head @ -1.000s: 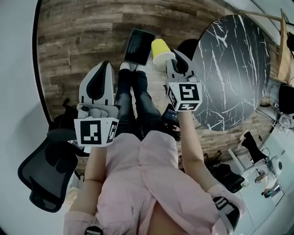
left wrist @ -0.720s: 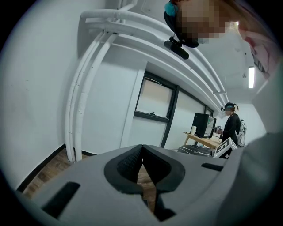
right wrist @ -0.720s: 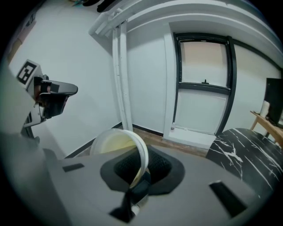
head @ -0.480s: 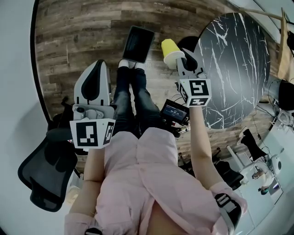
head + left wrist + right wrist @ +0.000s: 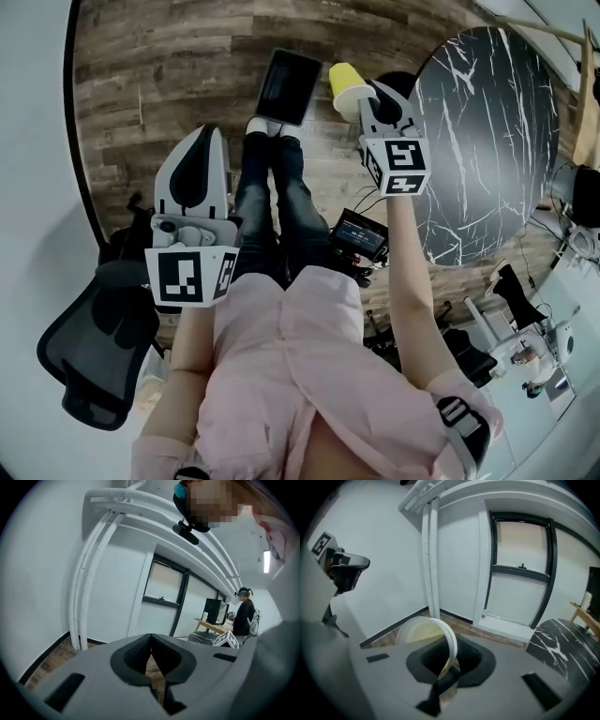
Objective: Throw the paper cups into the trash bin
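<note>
Since a second ago the yellow paper cup (image 5: 345,84) has drifted right in the head view; it's now held up just beside the dark trash bin (image 5: 289,86), between the bin and the round black marble table (image 5: 487,141). Right gripper (image 5: 367,101) has its jaws nearly together, pinching the cup's wall at the rim; the cup's mouth faces back at the gripper. Left gripper (image 5: 200,141) hangs over the wood floor (image 5: 150,75), well apart from the bin; its jaws are closed up with nothing in them.
</note>
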`<state>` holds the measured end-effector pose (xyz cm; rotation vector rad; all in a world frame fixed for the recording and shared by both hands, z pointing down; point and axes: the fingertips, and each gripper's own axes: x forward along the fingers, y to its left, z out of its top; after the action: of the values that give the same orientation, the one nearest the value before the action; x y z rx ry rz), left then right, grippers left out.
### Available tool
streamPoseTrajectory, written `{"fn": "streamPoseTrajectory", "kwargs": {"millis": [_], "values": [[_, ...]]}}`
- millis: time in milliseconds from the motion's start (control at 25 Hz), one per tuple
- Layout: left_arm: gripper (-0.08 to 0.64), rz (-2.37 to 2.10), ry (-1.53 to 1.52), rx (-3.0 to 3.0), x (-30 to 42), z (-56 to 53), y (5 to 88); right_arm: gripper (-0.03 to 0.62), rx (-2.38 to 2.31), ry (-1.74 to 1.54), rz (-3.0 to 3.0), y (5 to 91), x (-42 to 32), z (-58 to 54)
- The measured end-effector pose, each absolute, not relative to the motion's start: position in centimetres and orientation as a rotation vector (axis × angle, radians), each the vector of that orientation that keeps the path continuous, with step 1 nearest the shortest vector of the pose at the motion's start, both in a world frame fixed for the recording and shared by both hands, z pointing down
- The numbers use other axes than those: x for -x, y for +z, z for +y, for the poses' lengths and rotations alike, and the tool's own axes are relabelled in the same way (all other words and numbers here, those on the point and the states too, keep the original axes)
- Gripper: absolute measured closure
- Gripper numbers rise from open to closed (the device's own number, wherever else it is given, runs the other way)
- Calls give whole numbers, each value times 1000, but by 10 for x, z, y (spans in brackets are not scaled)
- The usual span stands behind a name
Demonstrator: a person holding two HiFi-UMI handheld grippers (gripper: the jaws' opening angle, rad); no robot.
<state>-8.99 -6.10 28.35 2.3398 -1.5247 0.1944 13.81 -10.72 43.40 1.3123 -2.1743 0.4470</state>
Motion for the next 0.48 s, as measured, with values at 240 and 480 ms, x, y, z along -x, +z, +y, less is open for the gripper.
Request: {"fn": "streamPoseTrajectory", "kwargs": {"millis": [240,480], "values": [[545,-1517,196,-2320,92,-58,297,549,-1298,522,-2146,469,-118,-106],[546,-1539,200,-2252,106,-47,314,549,-1332,632,-2062,513,-103,-95]]}}
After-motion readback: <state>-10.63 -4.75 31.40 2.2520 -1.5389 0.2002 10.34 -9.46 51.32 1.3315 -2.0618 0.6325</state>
